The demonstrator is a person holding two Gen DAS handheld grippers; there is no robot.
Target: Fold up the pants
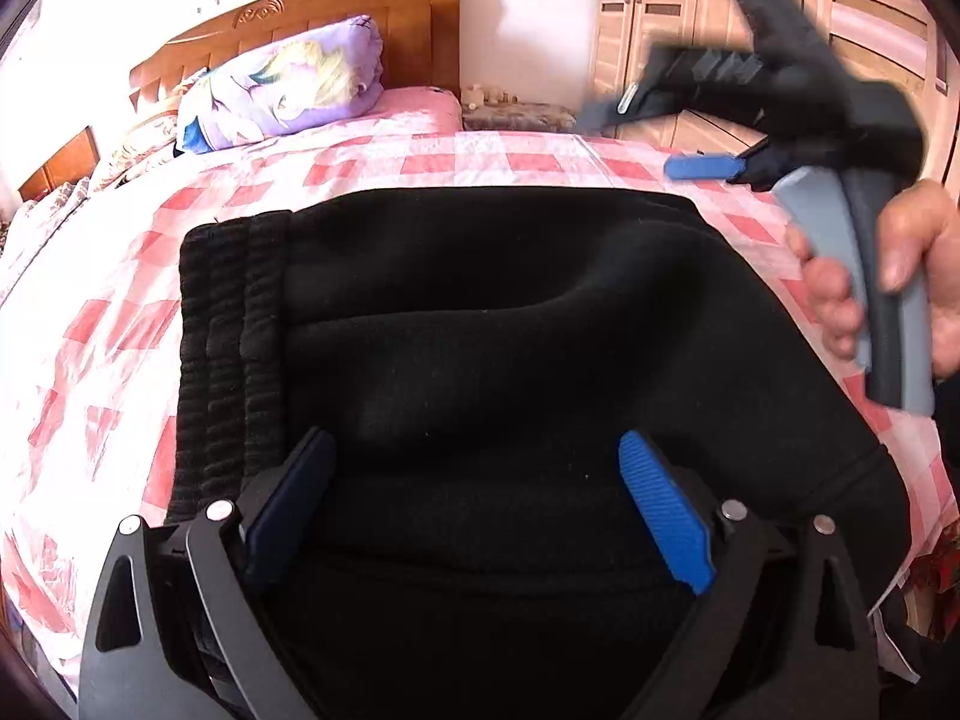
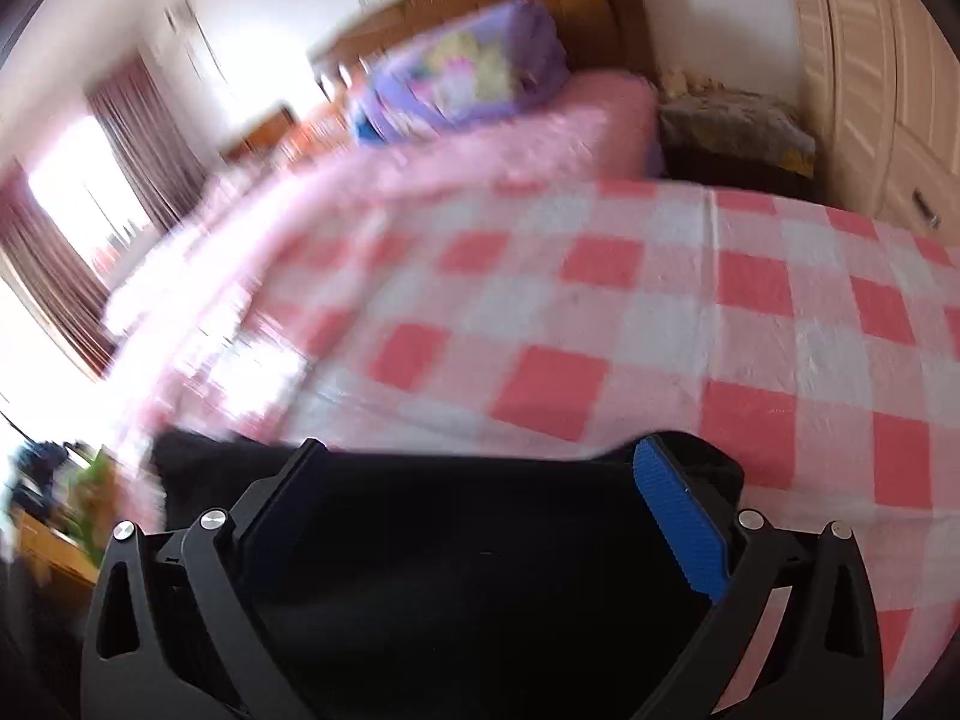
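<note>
Black pants [image 1: 480, 324] lie folded on the pink checked bedspread [image 1: 108, 324], ribbed waistband [image 1: 228, 360] at the left. My left gripper [image 1: 474, 450] is open just above the near part of the pants, with nothing between its blue pads [image 1: 660, 504]. My right gripper [image 1: 660, 138] shows blurred at the upper right of the left wrist view, held in a hand above the pants' far right edge. In the right wrist view my right gripper [image 2: 480, 462] is open over the black pants [image 2: 480, 570], empty.
A folded purple blanket [image 1: 288, 84] lies by the wooden headboard [image 1: 336, 6]. A nightstand [image 2: 738, 126] and wardrobe [image 1: 666, 0] stand at the far right. A curtained window [image 2: 72, 228] is at the left.
</note>
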